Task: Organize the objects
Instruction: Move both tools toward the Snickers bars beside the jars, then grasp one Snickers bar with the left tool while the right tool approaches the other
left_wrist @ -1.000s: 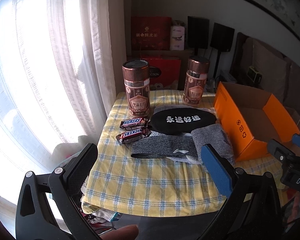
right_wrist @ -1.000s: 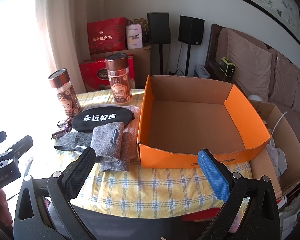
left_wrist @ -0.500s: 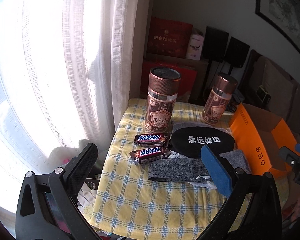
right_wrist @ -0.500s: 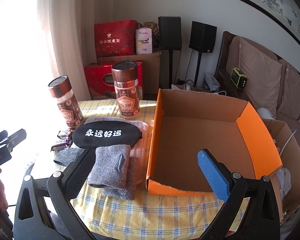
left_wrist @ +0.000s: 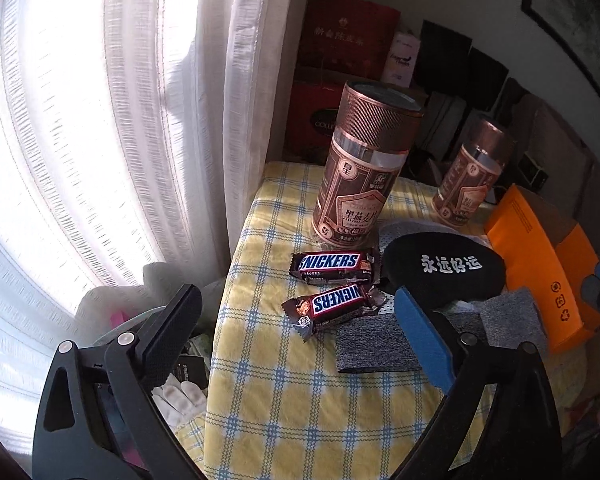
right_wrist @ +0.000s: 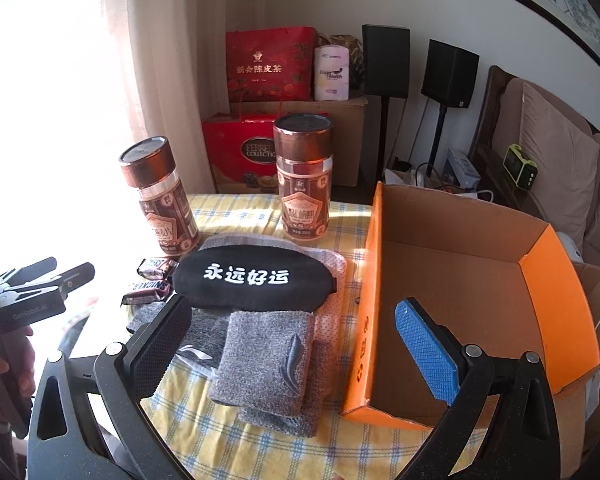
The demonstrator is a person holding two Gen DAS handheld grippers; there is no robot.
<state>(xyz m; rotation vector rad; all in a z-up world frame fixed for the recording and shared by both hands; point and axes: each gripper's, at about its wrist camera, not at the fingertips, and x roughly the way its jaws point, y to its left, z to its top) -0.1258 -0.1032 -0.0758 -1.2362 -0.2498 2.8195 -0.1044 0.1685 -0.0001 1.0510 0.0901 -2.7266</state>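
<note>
**Left tongs close in on the candy bars, box waits empty**

Seen from the left wrist, the left tongs (left_wrist: 296, 332) stand wide with nothing between the pads, and the jaws are starting to close. The nearer Snickers bar (left_wrist: 334, 307) lies just beyond them at about one o'clock, the second Snickers bar (left_wrist: 332, 266) behind it at twelve. Both lie flat on the yellow checked worktop (left_wrist: 300, 400), in front of the tall oat jar (left_wrist: 360, 168).

From the right wrist, the right tongs (right_wrist: 296, 348) are spread and empty, hovering over the folded grey cloth (right_wrist: 266, 356). The black sleep mask (right_wrist: 252, 278) lies past it at twelve o'clock, and the open orange cardboard box (right_wrist: 556, 312), with nothing inside, sits at two o'clock. A second oat jar (right_wrist: 304, 176) stands behind the mask.

The bars look light and fairly stiff, with slick wrappers; I judge a pinch across the short width at the middle safest, since the crimped ends would slip or tear. The cloth and mask are soft and floppy, best taken at a folded edge or the thick middle. The jars appear heavier, smooth and rigid, and need a grip around the body below the ribbed lid.
</note>
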